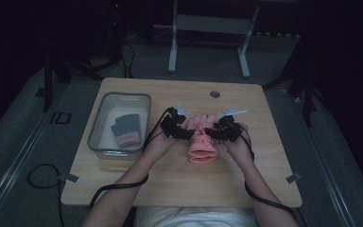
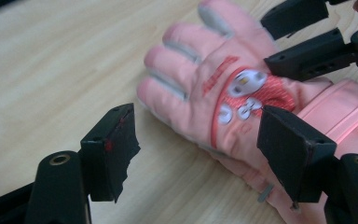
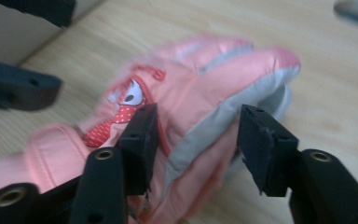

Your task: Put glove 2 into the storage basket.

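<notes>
From the high view, a padded pink fabric glove (image 1: 202, 145) is seen mid-table between the left gripper (image 1: 192, 134) and the right gripper (image 1: 211, 133).

In the left gripper view its jaws stand apart, pressing nothing; soft, light material is judged.

In the right gripper view the jaws straddle the glove's side edge unclamped; the stiffer cuff is judged best for gripping.

A glove (image 1: 202, 144) lies on the table (image 1: 246, 104), right of a bin (image 1: 105, 101).

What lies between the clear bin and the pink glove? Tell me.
In the high view, the left gripper and its hand; otherwise bare table between bin and pink glove.
</notes>
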